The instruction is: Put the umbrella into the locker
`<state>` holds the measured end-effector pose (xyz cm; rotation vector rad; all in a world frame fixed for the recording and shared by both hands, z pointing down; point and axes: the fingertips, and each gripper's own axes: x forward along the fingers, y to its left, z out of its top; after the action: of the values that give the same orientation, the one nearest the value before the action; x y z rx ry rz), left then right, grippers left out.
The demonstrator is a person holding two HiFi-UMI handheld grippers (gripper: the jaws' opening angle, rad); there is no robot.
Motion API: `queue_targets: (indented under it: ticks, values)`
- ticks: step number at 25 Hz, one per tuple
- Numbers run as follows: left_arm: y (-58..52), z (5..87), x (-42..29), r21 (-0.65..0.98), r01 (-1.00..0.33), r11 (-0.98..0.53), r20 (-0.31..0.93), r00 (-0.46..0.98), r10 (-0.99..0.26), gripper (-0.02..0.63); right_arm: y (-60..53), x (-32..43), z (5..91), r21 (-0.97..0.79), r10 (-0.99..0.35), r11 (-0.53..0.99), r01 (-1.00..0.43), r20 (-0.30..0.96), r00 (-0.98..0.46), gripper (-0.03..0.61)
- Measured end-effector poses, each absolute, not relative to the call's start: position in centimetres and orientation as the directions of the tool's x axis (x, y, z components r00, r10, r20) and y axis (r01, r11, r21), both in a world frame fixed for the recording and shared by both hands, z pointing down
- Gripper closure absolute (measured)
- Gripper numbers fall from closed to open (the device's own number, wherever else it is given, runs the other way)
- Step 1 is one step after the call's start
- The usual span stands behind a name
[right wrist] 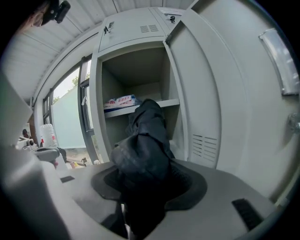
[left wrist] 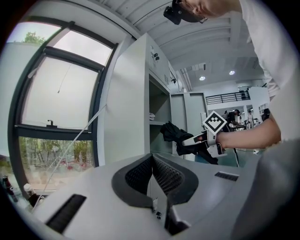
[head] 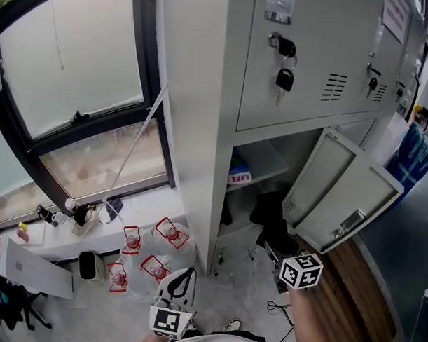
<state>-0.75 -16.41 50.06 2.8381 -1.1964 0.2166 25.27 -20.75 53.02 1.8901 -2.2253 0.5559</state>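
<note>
The folded black umbrella (head: 270, 215) hangs in front of the grey locker's open lower compartment (head: 264, 161), below its shelf (right wrist: 164, 102). My right gripper (head: 278, 250) is shut on it. In the right gripper view the umbrella (right wrist: 146, 145) fills the gap between the jaws of that gripper (right wrist: 147, 182) and points at the opening. The locker door (head: 344, 190) stands swung open to the right. My left gripper (head: 180, 281) is low at the left, away from the locker, shut with nothing in it (left wrist: 151, 161). From there I see the umbrella (left wrist: 172, 134) in the right gripper (left wrist: 199, 139).
A flat box (head: 240, 177) lies on the locker shelf. Keys (head: 284, 79) hang from the shut upper door. Several bottles with red labels (head: 143, 257) stand on the floor under the window (head: 78, 101). Cables (head: 278, 308) lie near my feet. A blue container (head: 417, 156) is at the right.
</note>
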Motion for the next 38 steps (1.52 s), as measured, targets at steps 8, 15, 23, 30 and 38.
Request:
queue_targets:
  ticks: [8, 15, 23, 30, 38]
  values:
    - [-17.7, 49.2, -0.6, -0.036, -0.728, -0.684, 0.128, 0.676, -0.726, 0.592, -25.2, 25.7, 54.0, -0.145, -0.892, 0.151, -0.978, 0.406, -0.198, 0.357]
    - [-18.1, 48.3, -0.5, -0.047, -0.748, -0.662, 0.11, 0.655, -0.748, 0.592, -28.1, 26.6, 54.4, -0.121, -0.88, 0.16, -0.98, 0.432, -0.197, 0.356]
    - [-17.8, 49.2, -2.5, -0.037, -0.793, -0.608, 0.137, 0.599, -0.789, 0.592, -30.9, 26.3, 55.1, -0.117, -0.859, 0.183, -0.976, 0.465, -0.216, 0.356]
    - [-17.4, 48.5, -4.0, -0.06, -0.821, -0.568, 0.126, 0.558, -0.82, 0.592, -33.3, 25.7, 56.7, -0.077, -0.831, 0.188, -0.979, 0.519, -0.2, 0.354]
    - [-17.0, 49.0, -5.6, -0.052, -0.848, -0.527, 0.139, 0.517, -0.845, 0.592, -34.7, 25.0, 58.4, -0.05, -0.82, 0.178, -0.983, 0.545, -0.176, 0.354]
